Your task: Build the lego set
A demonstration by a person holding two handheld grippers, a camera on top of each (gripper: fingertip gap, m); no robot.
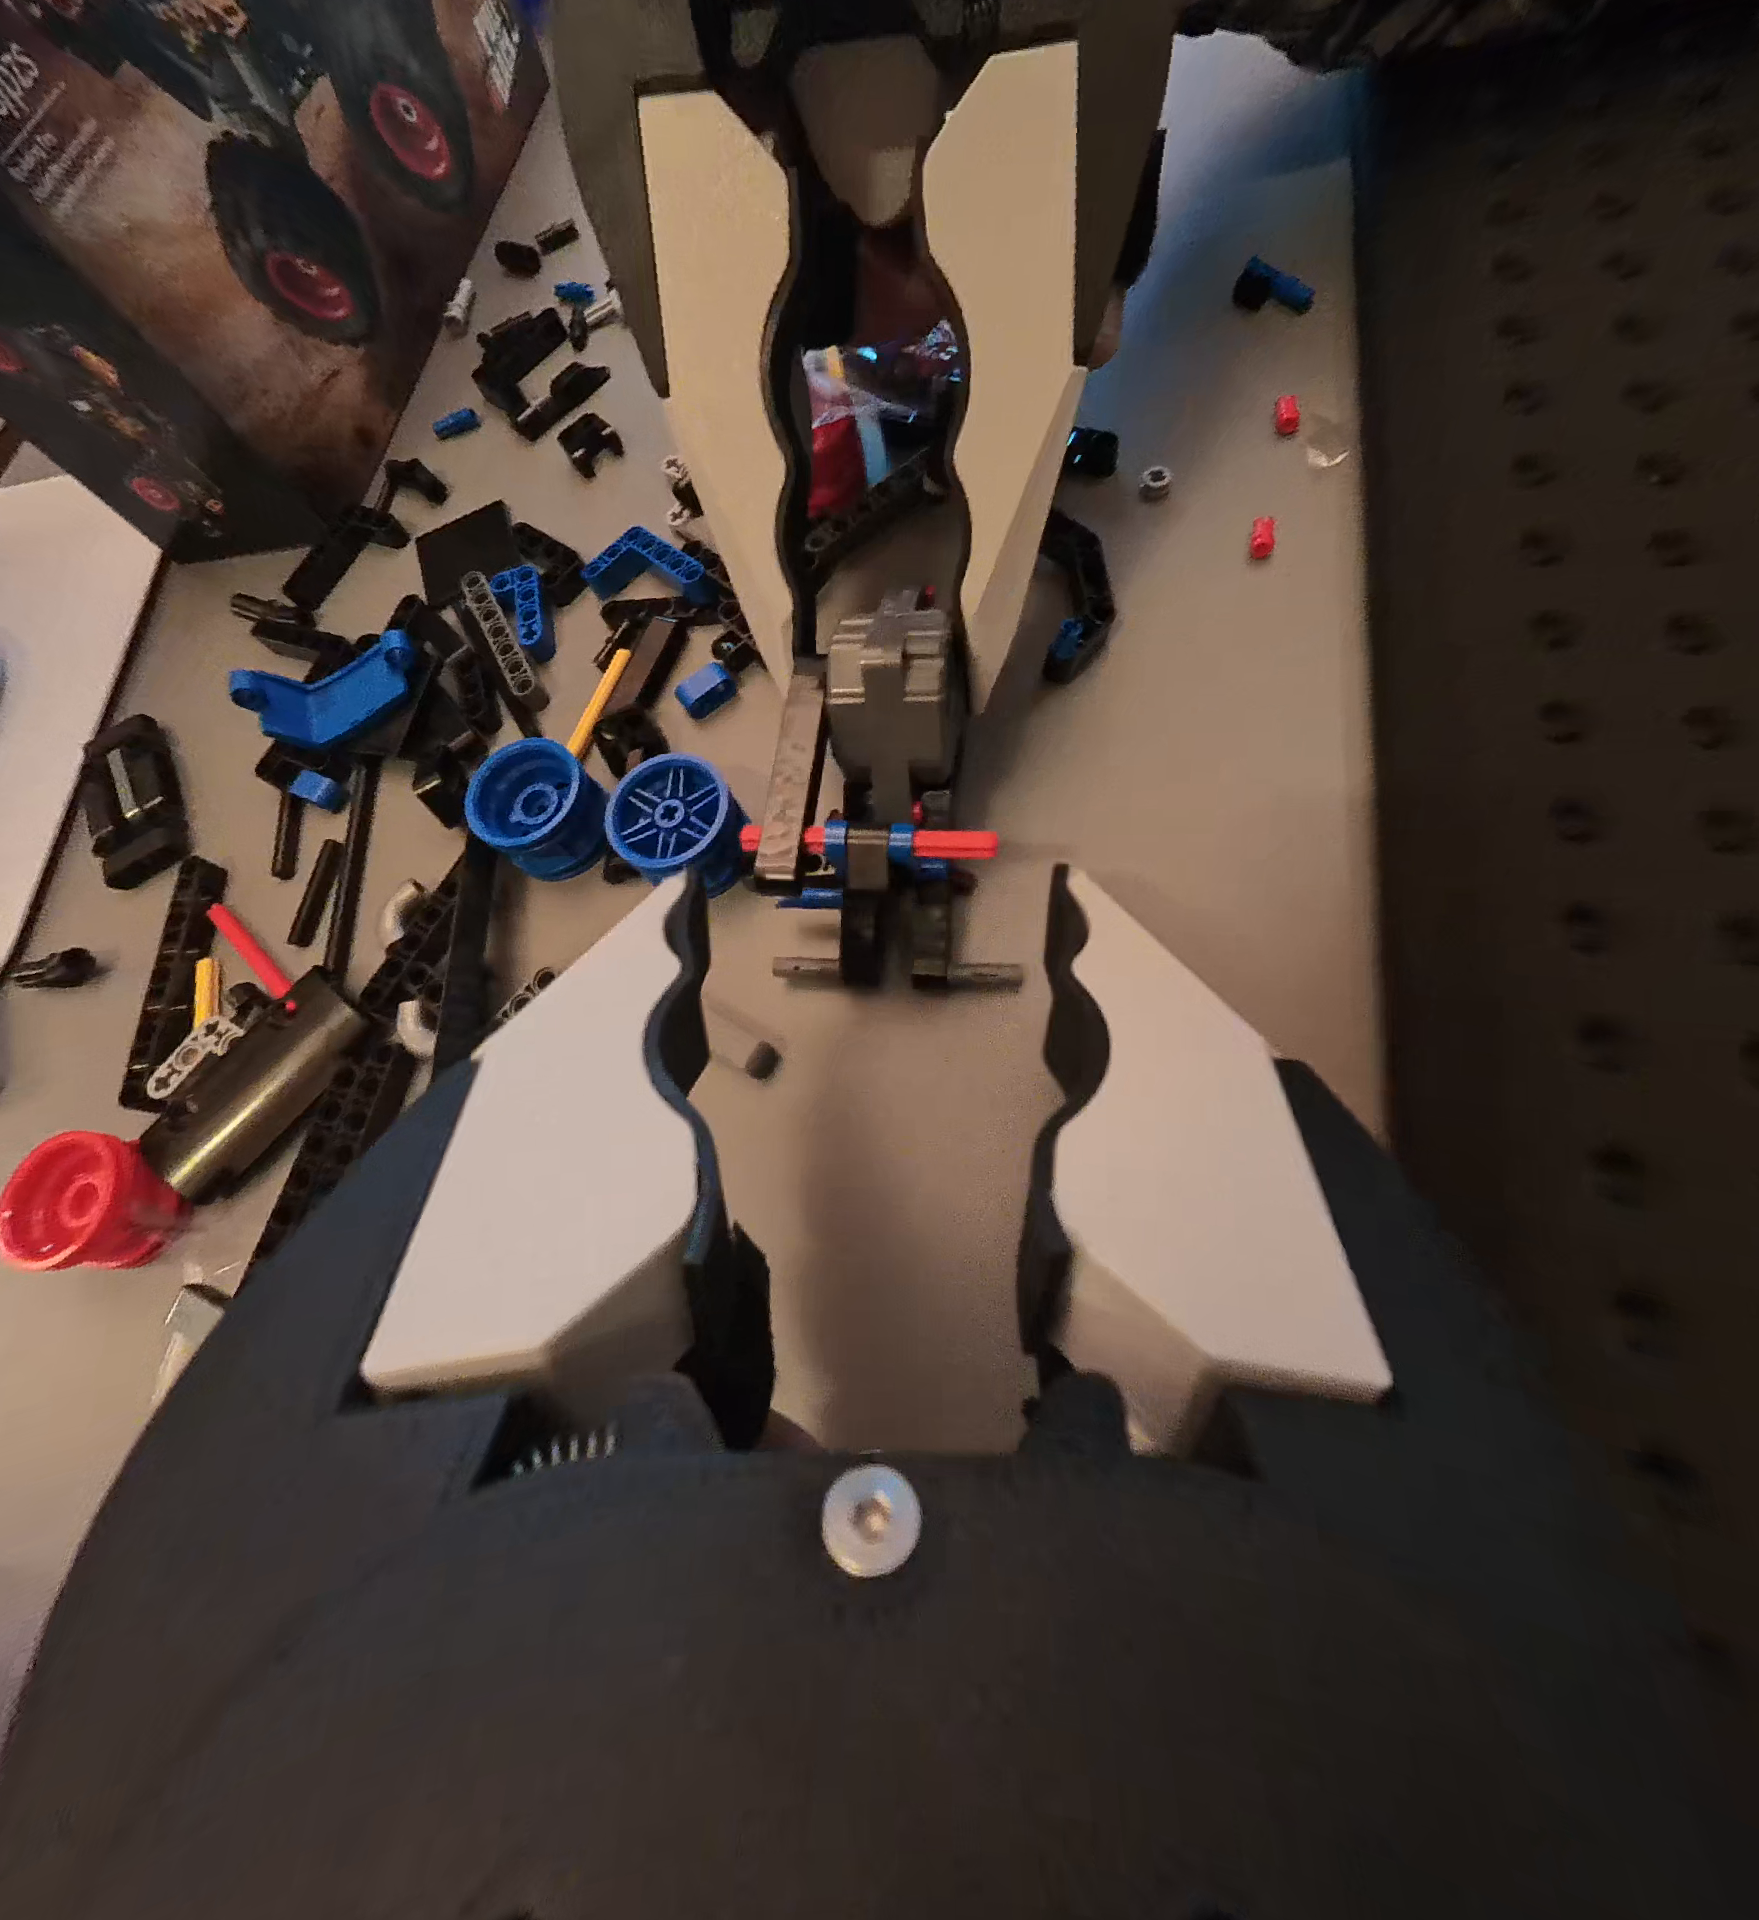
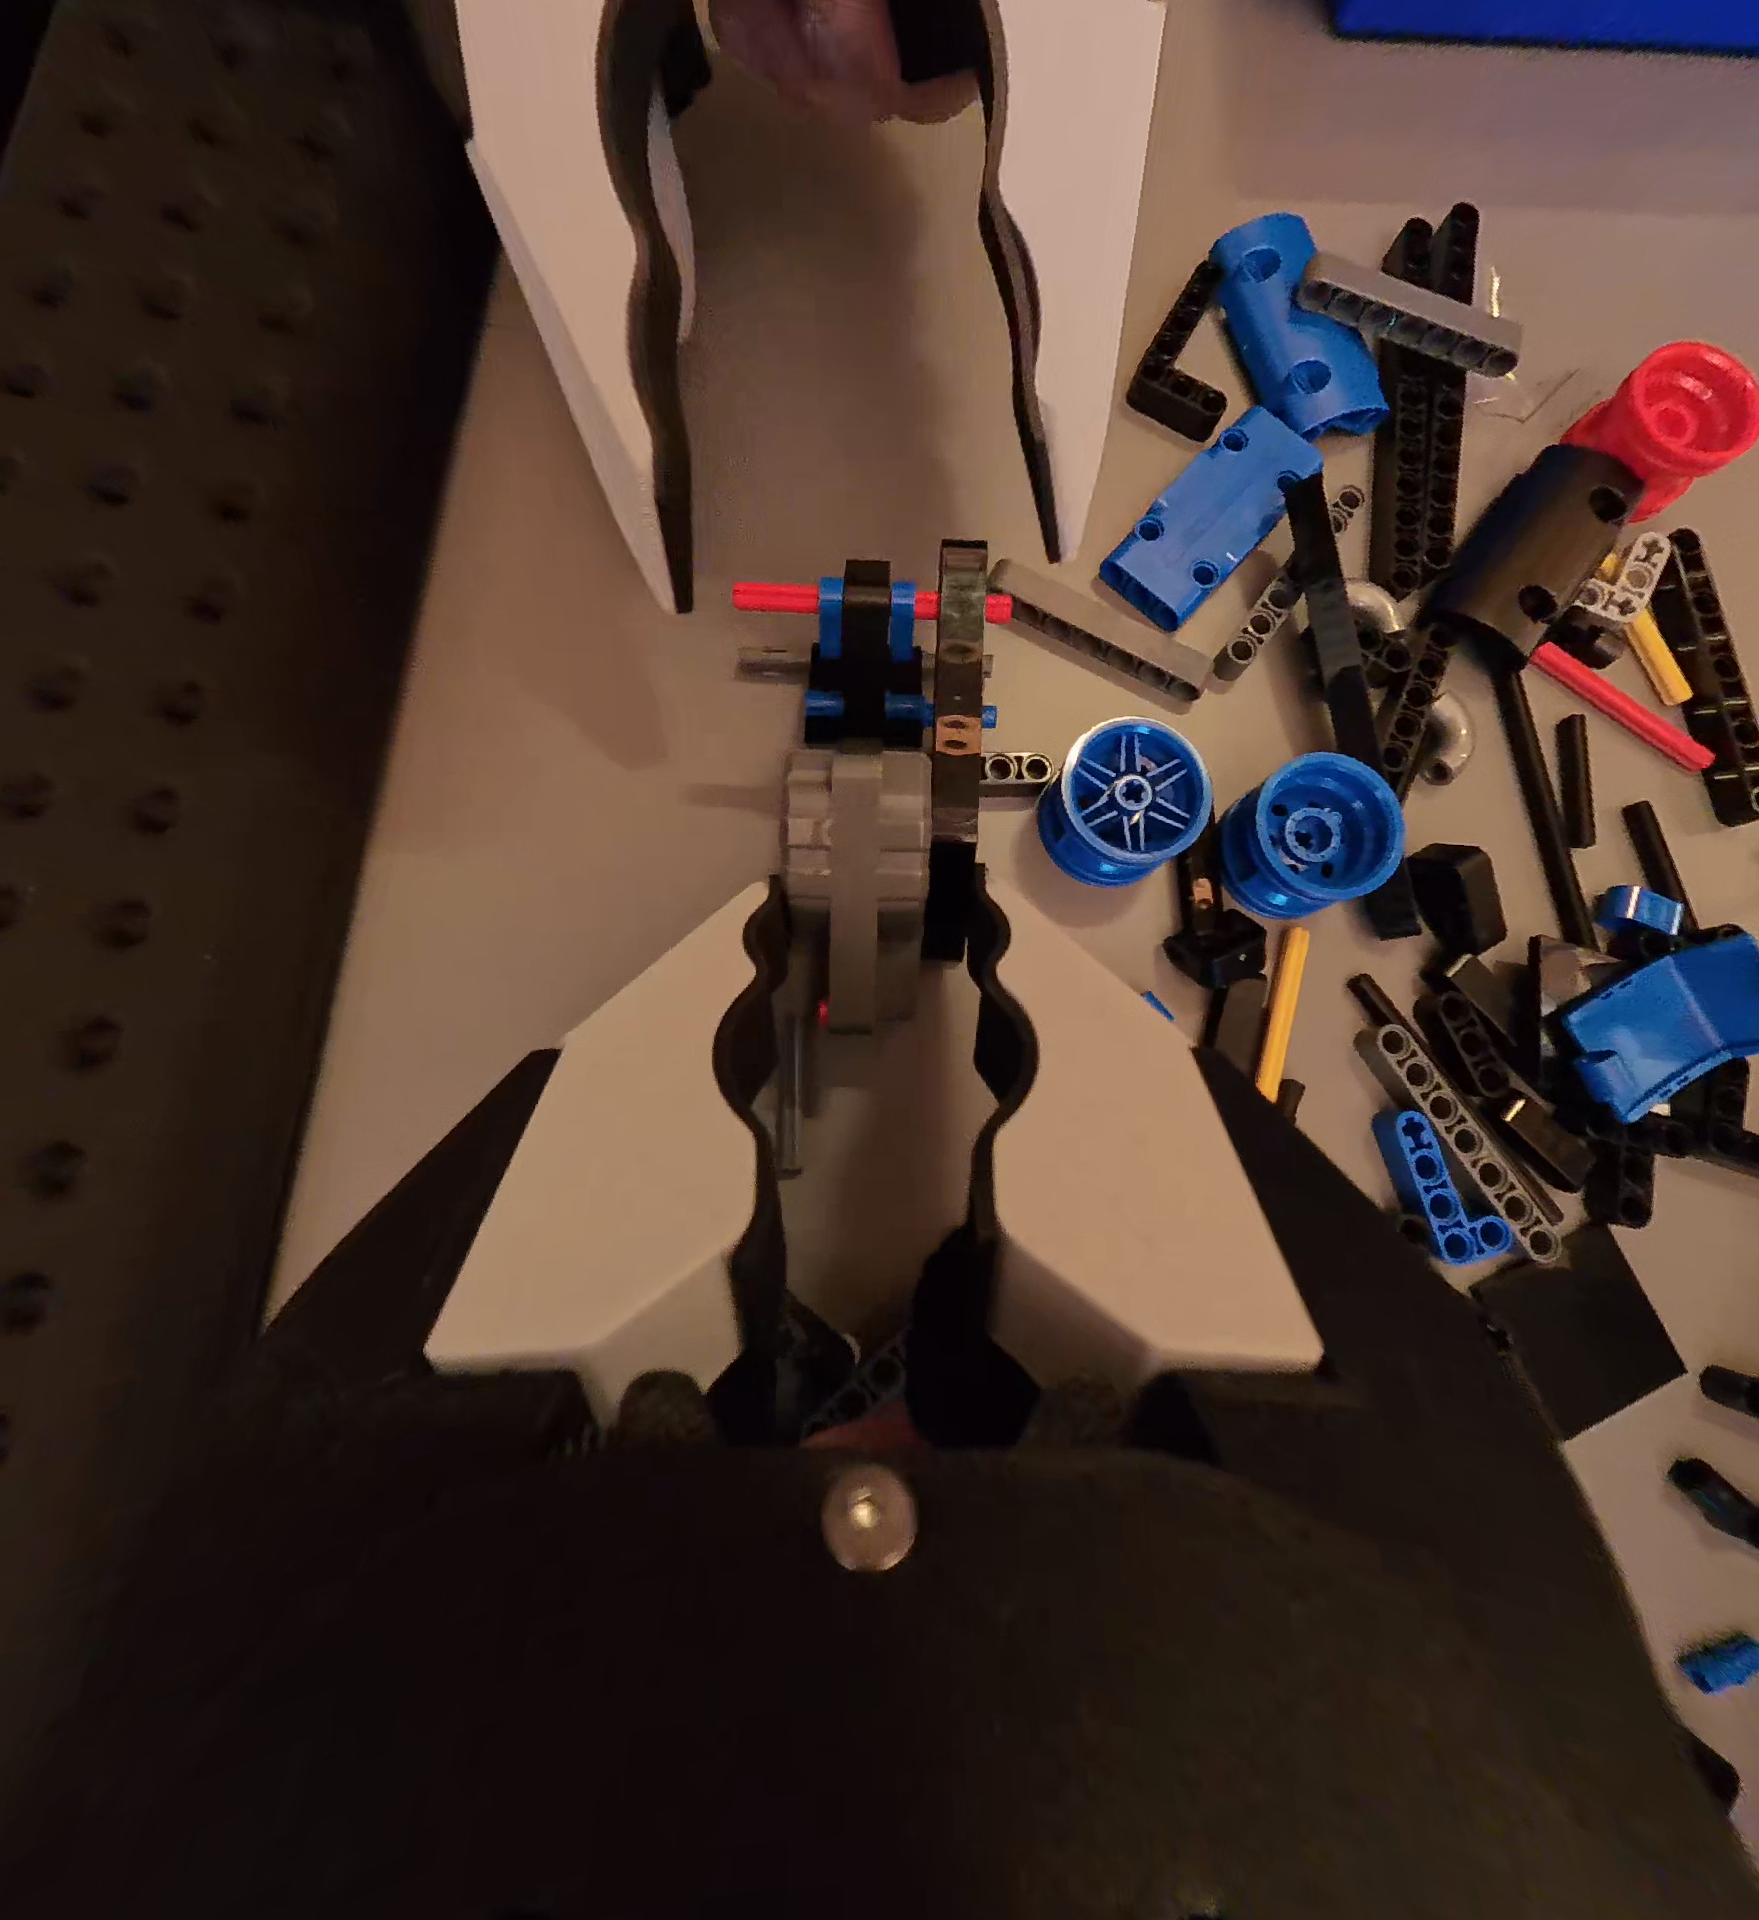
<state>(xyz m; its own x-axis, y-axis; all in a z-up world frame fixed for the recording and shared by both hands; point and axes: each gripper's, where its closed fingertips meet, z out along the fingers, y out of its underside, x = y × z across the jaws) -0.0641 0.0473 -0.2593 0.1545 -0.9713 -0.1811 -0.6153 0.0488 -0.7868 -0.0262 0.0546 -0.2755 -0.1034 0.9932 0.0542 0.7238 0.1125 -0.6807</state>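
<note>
Right gripper (image 2: 880, 914) has its jaws clamped on the grey end of the half-built model (image 2: 875, 748), dead centre on the table (image 1: 1218, 727). Left gripper (image 1: 875, 904) sits wide and empty at the model's six o'clock — an alignment step, I'd say. Next up: fetch a part from the pile, maybe a blue wheel (image 1: 532, 805) at nine o'clock.

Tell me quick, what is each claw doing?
Left gripper: open, holding nothing.
Right gripper: shut on the half-built assembly's grey block.
</note>
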